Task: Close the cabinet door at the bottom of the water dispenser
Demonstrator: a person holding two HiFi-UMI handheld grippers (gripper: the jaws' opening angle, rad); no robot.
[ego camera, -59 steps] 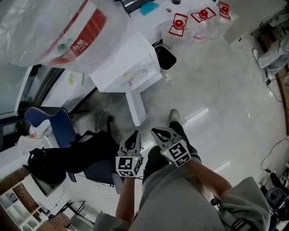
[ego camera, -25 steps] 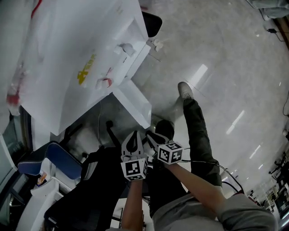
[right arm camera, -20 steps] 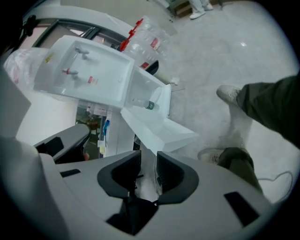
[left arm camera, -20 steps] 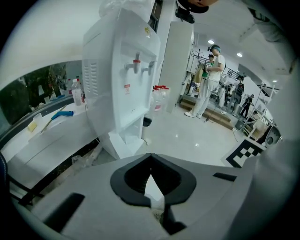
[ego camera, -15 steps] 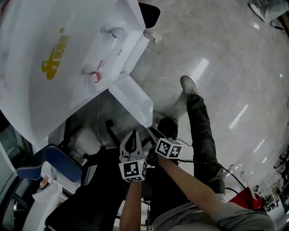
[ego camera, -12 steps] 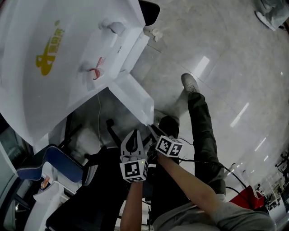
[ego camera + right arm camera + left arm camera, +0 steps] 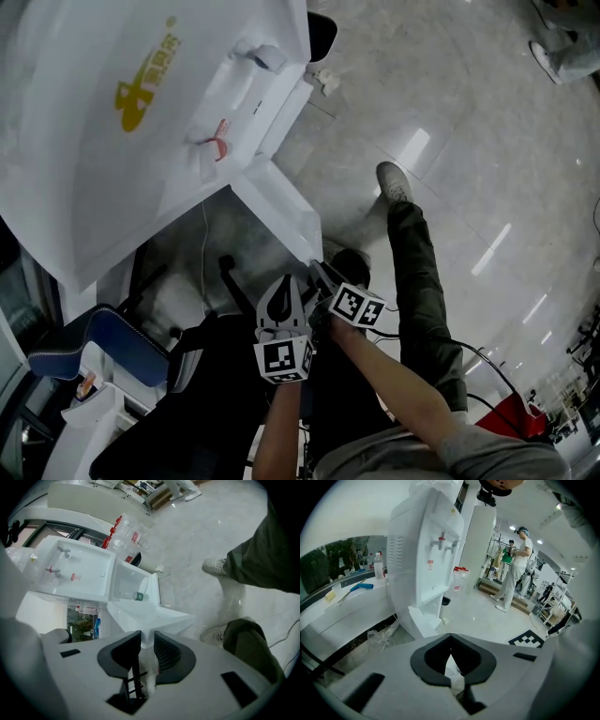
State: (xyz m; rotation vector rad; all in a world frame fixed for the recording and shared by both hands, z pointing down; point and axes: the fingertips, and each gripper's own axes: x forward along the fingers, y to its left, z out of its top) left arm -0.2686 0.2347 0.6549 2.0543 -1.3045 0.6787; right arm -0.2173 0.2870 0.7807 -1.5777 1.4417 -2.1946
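Observation:
The white water dispenser (image 7: 141,112) stands at the upper left of the head view. Its bottom cabinet door (image 7: 281,202) hangs open toward me. My right gripper (image 7: 317,267) is at the door's free corner. In the right gripper view the door's (image 7: 154,616) edge fills the gap between the jaws of my right gripper (image 7: 147,637), which are closing on it. Behind the door, a bottle (image 7: 133,596) lies in the open cabinet. My left gripper (image 7: 281,286) sits just left of the right one, shut and empty, apart from the door (image 7: 423,620).
A blue office chair (image 7: 94,347) and a black bag (image 7: 206,394) crowd the lower left. My legs and a white shoe (image 7: 394,183) are to the door's right. A black bin (image 7: 321,33) stands beside the dispenser. Another person (image 7: 515,569) stands far off.
Both grippers have sunk a little. The right gripper has rolled and its jaws now sit over the door's corner. The left gripper has barely shifted.

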